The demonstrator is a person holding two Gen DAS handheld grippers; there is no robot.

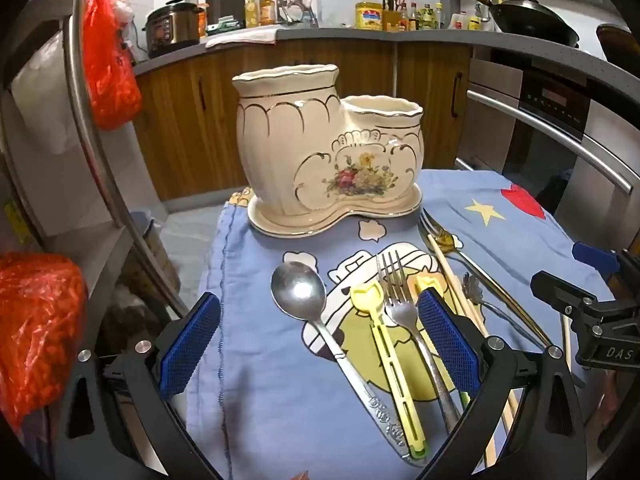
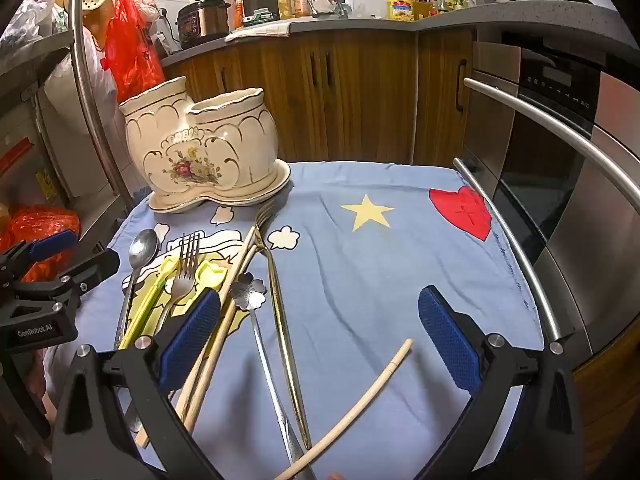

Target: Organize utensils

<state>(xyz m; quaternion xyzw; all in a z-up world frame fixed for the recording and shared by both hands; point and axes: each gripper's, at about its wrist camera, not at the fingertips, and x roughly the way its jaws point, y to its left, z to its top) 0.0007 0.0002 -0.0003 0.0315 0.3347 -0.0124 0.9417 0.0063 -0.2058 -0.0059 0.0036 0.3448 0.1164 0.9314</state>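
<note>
A cream ceramic utensil holder (image 1: 320, 152) (image 2: 200, 152) with two cups and a flower print stands at the far left of the blue cloth (image 2: 380, 260). Utensils lie flat in front of it: a steel spoon (image 1: 298, 292) (image 2: 141, 248), a yellow plastic utensil (image 1: 384, 336) (image 2: 152, 300), a steel fork (image 1: 400, 304) (image 2: 184, 276), wooden chopsticks (image 2: 232, 280), a flower-headed spoon (image 2: 250, 290), a gold fork (image 2: 276, 280) and one loose chopstick (image 2: 360, 408). My left gripper (image 1: 320, 328) hangs open above the spoon, yellow utensil and fork. My right gripper (image 2: 320, 324) hangs open above the flower spoon and gold fork, holding nothing.
Red plastic bags (image 1: 108, 60) hang on a metal rack at the left. An oven with a steel handle bar (image 2: 560, 128) stands close on the right. Wooden cabinets (image 2: 340, 100) and a cluttered counter with a rice cooker (image 2: 200, 20) lie behind.
</note>
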